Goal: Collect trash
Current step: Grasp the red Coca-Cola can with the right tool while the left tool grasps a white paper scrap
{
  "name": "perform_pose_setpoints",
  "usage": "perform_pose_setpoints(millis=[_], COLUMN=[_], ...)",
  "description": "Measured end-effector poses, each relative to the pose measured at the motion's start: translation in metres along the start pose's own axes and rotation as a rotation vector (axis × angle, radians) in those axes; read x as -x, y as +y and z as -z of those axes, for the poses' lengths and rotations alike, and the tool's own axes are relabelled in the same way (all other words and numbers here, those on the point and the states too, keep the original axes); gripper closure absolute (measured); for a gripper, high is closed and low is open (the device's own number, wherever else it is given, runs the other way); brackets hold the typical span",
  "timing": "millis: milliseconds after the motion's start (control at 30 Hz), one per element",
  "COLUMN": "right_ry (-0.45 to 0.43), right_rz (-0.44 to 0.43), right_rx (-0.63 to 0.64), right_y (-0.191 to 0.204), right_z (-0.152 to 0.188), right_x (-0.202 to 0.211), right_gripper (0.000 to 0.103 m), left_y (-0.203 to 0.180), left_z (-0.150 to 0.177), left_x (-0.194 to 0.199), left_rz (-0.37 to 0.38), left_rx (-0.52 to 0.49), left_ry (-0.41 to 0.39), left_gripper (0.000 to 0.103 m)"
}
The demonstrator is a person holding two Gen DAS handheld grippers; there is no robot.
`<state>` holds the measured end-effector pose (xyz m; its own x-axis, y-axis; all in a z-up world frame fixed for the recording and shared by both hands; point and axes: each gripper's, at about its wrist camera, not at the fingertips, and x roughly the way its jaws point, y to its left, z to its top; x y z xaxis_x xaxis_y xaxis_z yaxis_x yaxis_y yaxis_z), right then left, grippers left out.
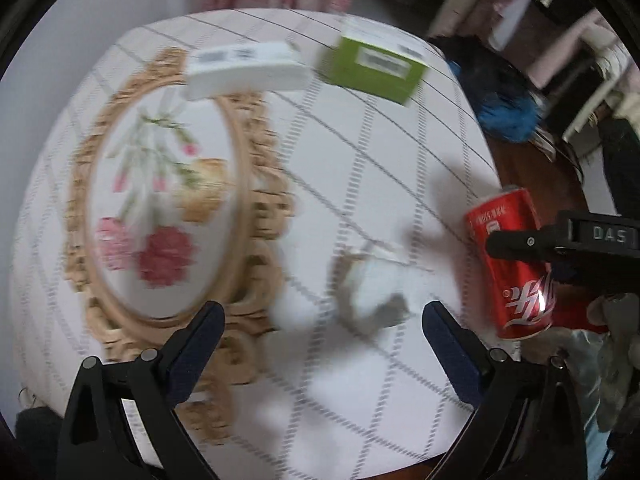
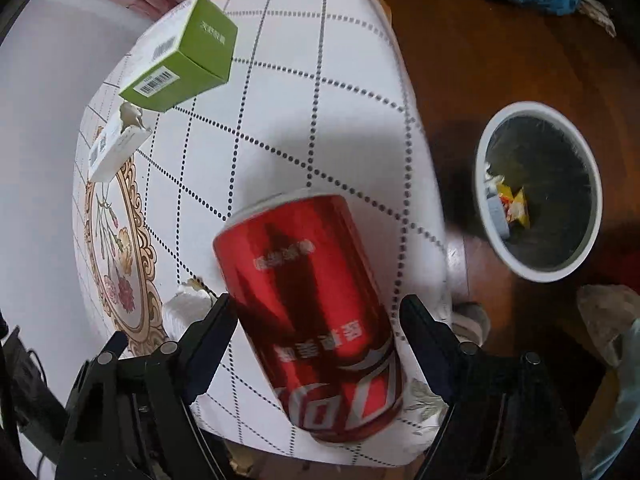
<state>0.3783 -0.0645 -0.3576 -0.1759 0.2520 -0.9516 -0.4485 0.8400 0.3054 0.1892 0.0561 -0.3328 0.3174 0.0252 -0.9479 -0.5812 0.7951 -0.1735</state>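
A red aluminium drink can (image 2: 308,312), tilted, sits at the lower centre of the right wrist view between the right gripper (image 2: 316,320)'s tongs; whether they clamp it, I cannot tell. A loose hold could drop it short of the white round bin (image 2: 538,192) at the right. The left gripper (image 1: 320,328) is spread apart over crumpled white paper (image 1: 372,292).

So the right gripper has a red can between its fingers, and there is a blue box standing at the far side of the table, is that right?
Nearly. The box at the far side of the table is green, not blue; the right wrist view shows it clearly. The rest holds: the red can sits between the fingers of the right gripper.
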Motion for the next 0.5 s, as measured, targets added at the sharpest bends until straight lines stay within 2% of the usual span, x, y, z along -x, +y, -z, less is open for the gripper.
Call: perform_pose_setpoints(millis=[100,133,167,200,233,433,500], right_ry=[-0.026,-0.030,-0.033,-0.034,-0.033,-0.035,-0.031], right_rz=[-0.003,-0.002,0.002,0.009,0.009,0.039,0.070], right_rx=[0.013,0.018,0.024,0.035,0.048,0.133,0.142], right_y=[0.006,0.013,0.016,0.017,0.018,0.034,0.039], right_z=[0.004,0.012,0.013,0.014,0.013,0.013,0.015], right_x=[0.003,0.003,0.001,0.001,0.000,-0.012,-0.020], right_gripper=[0.018,0.018,0.018,0.018,0.018,0.019,0.030], left_y=[-0.010,-0.012,-0.014,-0.016,-0.016,-0.005,0.005], left_z=[-0.008,-0.014,-0.015,-0.017,-0.019,-0.016,-0.015], left_x=[-0.016,-0.019,-0.021,-0.022,-0.022,-0.007,-0.005], left_rz=[0.015,0.010,-0.004,0.002,0.007,-0.100,-0.117], left_rx=[-0.012,-0.018,-0.023,-0.032,-0.036,-0.050,-0.044], left_ry=[0.016,0.010,0.000,-0.004,-0.006,-0.052,-0.052], left_gripper=[0.003,0.010,0.033,0.044,0.059,0.061,0.061])
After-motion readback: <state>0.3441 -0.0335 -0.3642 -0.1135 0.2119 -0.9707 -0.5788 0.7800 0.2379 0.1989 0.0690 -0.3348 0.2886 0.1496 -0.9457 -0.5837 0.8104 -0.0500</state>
